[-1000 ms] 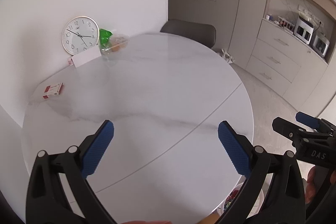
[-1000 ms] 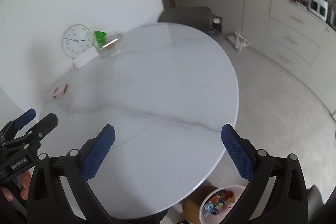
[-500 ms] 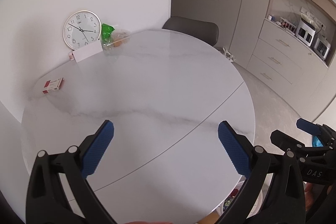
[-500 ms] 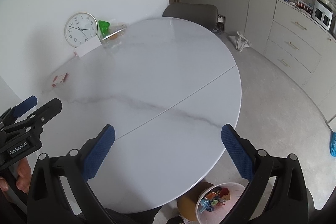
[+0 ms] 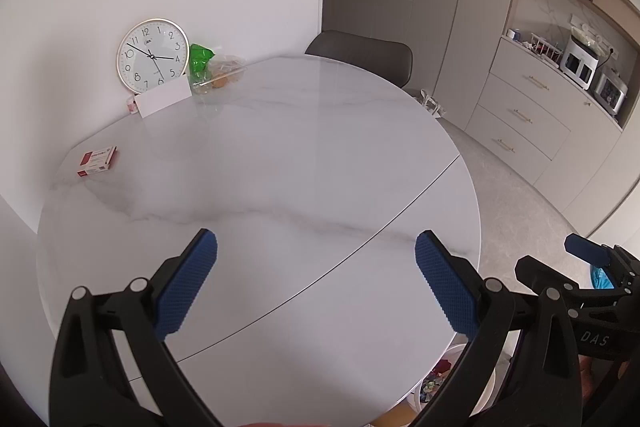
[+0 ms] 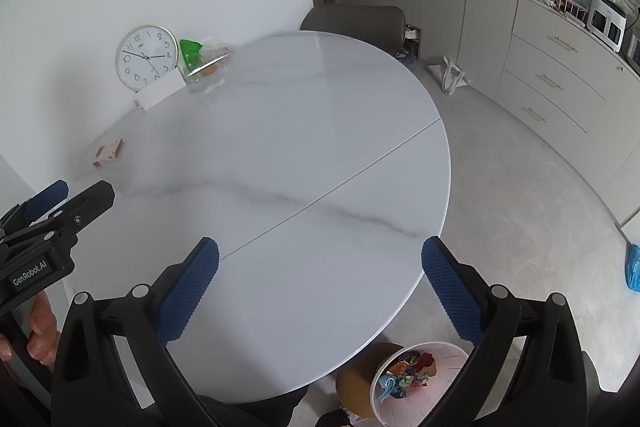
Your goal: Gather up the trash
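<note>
A white bin [image 6: 420,381] full of colourful wrappers stands on the floor under the near edge of the round marble table [image 6: 304,131]; its rim also shows in the left wrist view as the bin [image 5: 440,383]. My left gripper [image 5: 316,283] hangs open above the table's near half, nothing between its blue pads. My right gripper [image 6: 320,289] is open too, over the near edge, above and left of the bin. A small red-and-white box [image 5: 97,160] lies at the table's far left. A crumpled green wrapper [image 5: 200,58] sits beside a clear bag [image 5: 224,75] near the wall.
A round clock [image 5: 153,55] leans on the wall behind a white card [image 5: 164,101]. A grey chair [image 5: 360,57] stands at the table's far side. Cabinets and drawers [image 5: 532,119] line the right wall. A blue item [image 6: 632,267] lies on the floor at right.
Both grippers have lifted and drawn back from the table, so more of the tabletop, floor and bin shows. Both stay open and empty.
</note>
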